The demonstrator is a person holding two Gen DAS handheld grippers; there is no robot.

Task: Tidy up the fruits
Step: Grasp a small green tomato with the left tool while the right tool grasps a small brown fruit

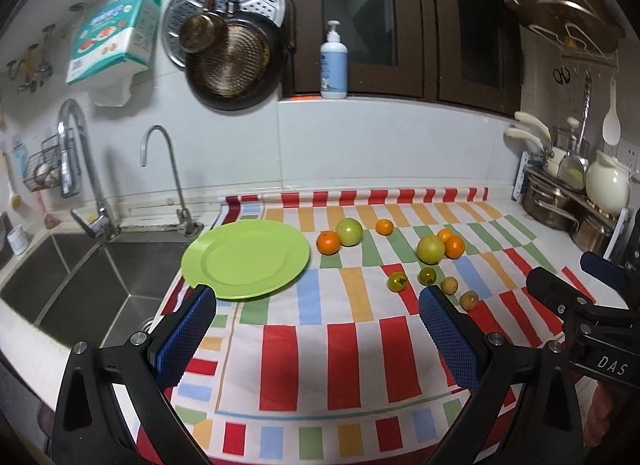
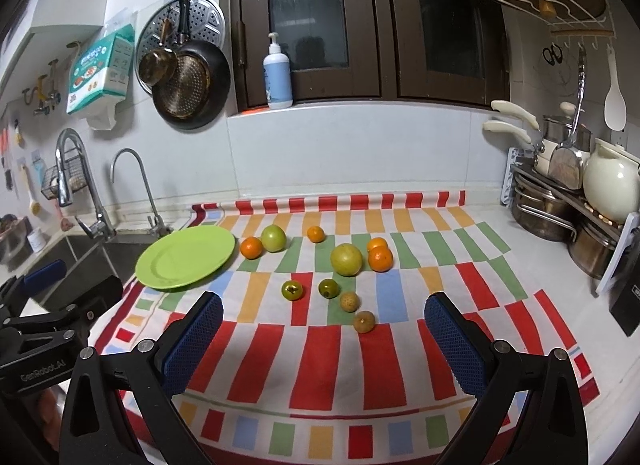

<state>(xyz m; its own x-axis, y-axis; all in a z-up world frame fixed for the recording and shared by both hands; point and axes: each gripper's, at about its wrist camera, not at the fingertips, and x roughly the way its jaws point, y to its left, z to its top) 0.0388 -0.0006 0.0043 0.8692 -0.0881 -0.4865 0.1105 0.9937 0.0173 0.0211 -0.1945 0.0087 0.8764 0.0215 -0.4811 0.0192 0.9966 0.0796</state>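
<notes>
Both grippers hover above the near part of a striped cloth (image 2: pixel 340 365) on the kitchen counter, and neither holds anything. The left gripper (image 1: pixel 318 323) has its blue-padded fingers spread wide apart; the right gripper (image 2: pixel 324 331) likewise stands with its fingers well apart. On the cloth's left edge, beside the sink (image 1: pixel 80 285), sits a bare green plate (image 1: pixel 246 259). To its right the fruit lies scattered: four oranges, one (image 2: pixel 251 247) touching a large green fruit (image 2: pixel 273 238); a second large green fruit (image 2: pixel 346 259) with two oranges just beside it; two small dark-green fruits (image 2: pixel 292 290); and two small brown ones (image 2: pixel 349 301) nearest the right gripper.
</notes>
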